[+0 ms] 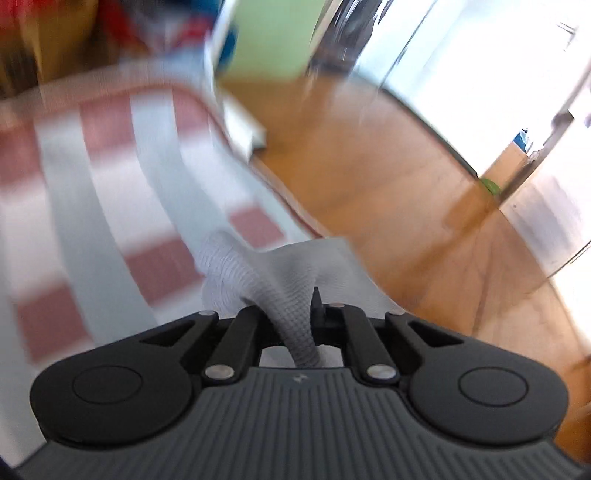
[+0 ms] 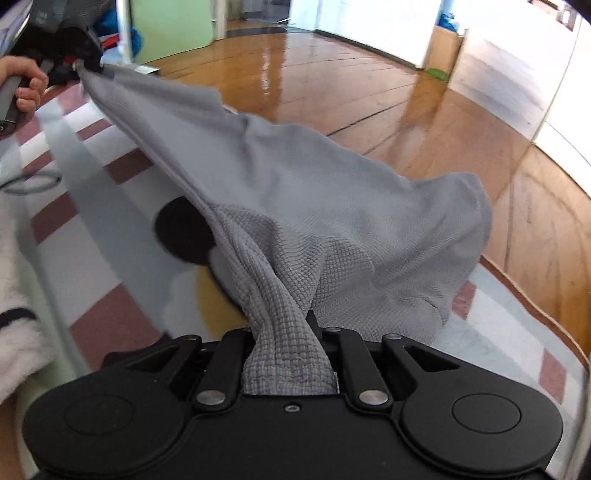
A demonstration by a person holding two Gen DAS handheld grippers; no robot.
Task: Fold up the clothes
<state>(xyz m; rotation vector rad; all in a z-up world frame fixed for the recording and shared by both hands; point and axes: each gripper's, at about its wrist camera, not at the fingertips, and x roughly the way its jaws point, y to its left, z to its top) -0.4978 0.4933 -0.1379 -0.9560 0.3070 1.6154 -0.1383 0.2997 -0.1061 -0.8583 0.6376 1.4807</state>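
Observation:
A grey waffle-knit garment (image 2: 295, 192) hangs stretched between both grippers above a striped mat. In the right wrist view my right gripper (image 2: 286, 332) is shut on a bunched fold of it, and the cloth runs up to the far left, where my left gripper (image 2: 79, 64) pinches its other end. A hand (image 2: 26, 86) holds that gripper's handle. The left wrist view is blurred; my left gripper (image 1: 291, 314) is shut on a twisted strand of the grey garment (image 1: 273, 273), the rest draping off to the right.
A mat (image 1: 110, 192) with white, grey and dull-red stripes lies below, bearing a black and yellow print (image 2: 184, 236). Wooden floor (image 2: 351, 92) spreads to the right. A fluffy white fabric (image 2: 18, 295) lies at the left. A green panel (image 1: 273, 33) and colourful items stand behind.

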